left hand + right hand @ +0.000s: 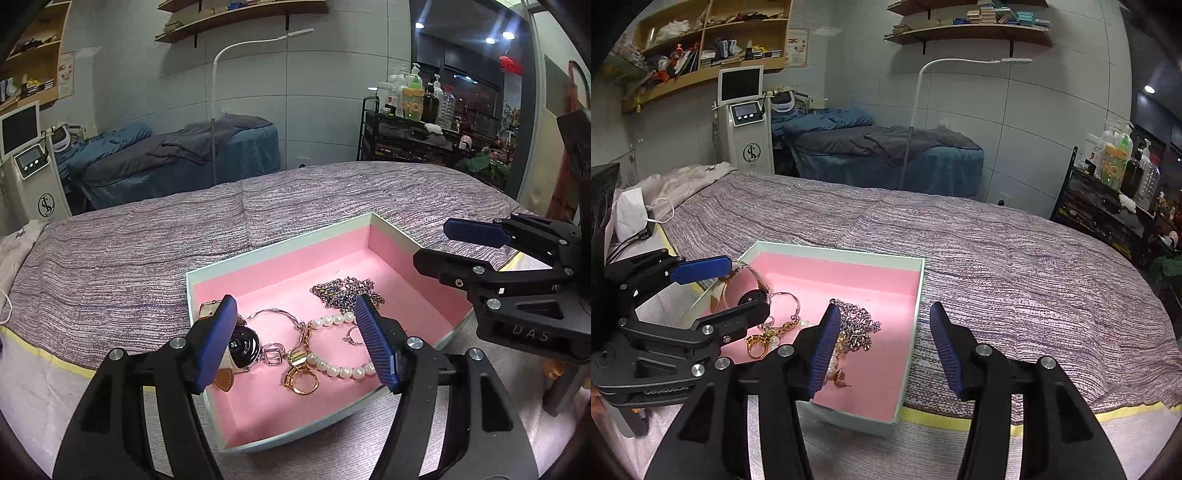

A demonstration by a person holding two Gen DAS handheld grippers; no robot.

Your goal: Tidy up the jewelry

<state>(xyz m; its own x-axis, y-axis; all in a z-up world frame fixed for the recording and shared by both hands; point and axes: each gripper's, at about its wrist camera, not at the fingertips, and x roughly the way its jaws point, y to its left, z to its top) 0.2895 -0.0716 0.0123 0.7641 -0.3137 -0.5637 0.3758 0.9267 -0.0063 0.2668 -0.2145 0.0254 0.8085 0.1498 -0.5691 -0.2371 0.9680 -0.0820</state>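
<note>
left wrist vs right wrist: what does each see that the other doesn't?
Only left wrist: the full pearl bracelet and the small silver ring, both lying in the box.
Only right wrist: the bare bedspread beside the box's right wall.
Both: the pink-lined box, silver chain, gold ring, watch, and both claws open, left claw and right claw.

Pink-lined box (388, 254), purple-streaked bedspread (147, 251)

Box (280, 247): matt pink lining, smooth pale card walls. Pearl strand (332, 321): glossy. Chain (343, 290): shiny silver metal. Ring (301, 380): polished gold metal. Bedspread (147, 251): coarse woven cloth. Left gripper (299, 343) pads (373, 343): ribbed blue; body matt black plastic.
</note>
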